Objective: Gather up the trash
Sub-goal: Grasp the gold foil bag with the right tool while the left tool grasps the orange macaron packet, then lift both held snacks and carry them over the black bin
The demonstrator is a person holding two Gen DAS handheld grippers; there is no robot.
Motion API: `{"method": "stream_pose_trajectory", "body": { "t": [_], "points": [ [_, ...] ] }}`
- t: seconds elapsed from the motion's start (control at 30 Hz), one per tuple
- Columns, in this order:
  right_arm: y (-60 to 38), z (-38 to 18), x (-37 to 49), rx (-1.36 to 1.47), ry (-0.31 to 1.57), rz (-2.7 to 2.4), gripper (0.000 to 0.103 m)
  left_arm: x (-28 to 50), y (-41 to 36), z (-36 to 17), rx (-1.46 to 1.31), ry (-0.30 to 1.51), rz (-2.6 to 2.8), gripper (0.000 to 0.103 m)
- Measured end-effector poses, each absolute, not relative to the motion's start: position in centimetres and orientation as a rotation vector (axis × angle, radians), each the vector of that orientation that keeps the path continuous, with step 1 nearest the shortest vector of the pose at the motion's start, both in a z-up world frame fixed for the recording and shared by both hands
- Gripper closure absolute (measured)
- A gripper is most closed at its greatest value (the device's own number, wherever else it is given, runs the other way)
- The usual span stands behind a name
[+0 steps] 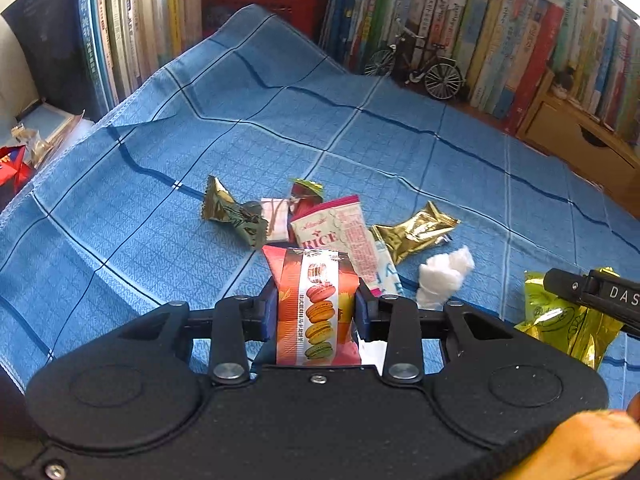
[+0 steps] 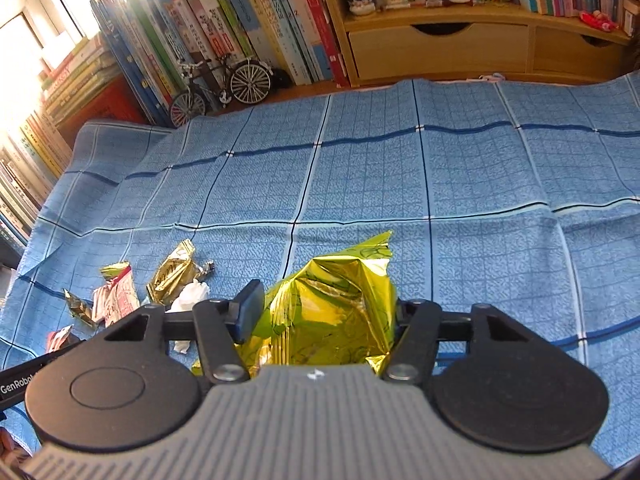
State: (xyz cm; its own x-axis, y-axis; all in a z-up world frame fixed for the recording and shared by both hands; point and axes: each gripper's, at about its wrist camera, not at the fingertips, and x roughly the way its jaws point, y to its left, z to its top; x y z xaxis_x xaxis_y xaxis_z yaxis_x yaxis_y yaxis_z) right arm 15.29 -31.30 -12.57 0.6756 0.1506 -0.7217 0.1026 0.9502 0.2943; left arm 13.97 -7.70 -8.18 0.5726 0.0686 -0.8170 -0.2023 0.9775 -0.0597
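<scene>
My left gripper [image 1: 316,308] is shut on a red-orange macaron wrapper [image 1: 316,280], which stands upright between the pads just above the blue checked cloth [image 1: 280,120]. Beyond it lies a heap of trash: a pink rice-cracker wrapper [image 1: 340,232], a green-gold wrapper [image 1: 232,212], a gold foil wrapper [image 1: 412,232] and a white tissue wad [image 1: 444,276]. My right gripper [image 2: 324,308] is shut on a crumpled yellow-green foil wrapper [image 2: 336,296]. One of its fingers [image 1: 580,288] shows at the right edge of the left wrist view, over that same wrapper [image 1: 560,320].
Rows of books [image 2: 248,20] line the back and left of the cloth. A model bicycle [image 2: 224,80] stands at the far edge, and a wooden drawer unit [image 2: 440,48] sits beside it. A red packet [image 1: 12,168] lies off the cloth's left edge.
</scene>
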Motion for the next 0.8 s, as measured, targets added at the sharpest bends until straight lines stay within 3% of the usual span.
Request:
{"method": "stream_pose_trajectory", "body": {
  "t": [0.8],
  "points": [
    [-30.0,-7.8,4.4,0.3,0.695,-0.061,0.043,4.7,-6.9,-4.5,-0.079,0.931,-0.018,0.069]
  ]
}}
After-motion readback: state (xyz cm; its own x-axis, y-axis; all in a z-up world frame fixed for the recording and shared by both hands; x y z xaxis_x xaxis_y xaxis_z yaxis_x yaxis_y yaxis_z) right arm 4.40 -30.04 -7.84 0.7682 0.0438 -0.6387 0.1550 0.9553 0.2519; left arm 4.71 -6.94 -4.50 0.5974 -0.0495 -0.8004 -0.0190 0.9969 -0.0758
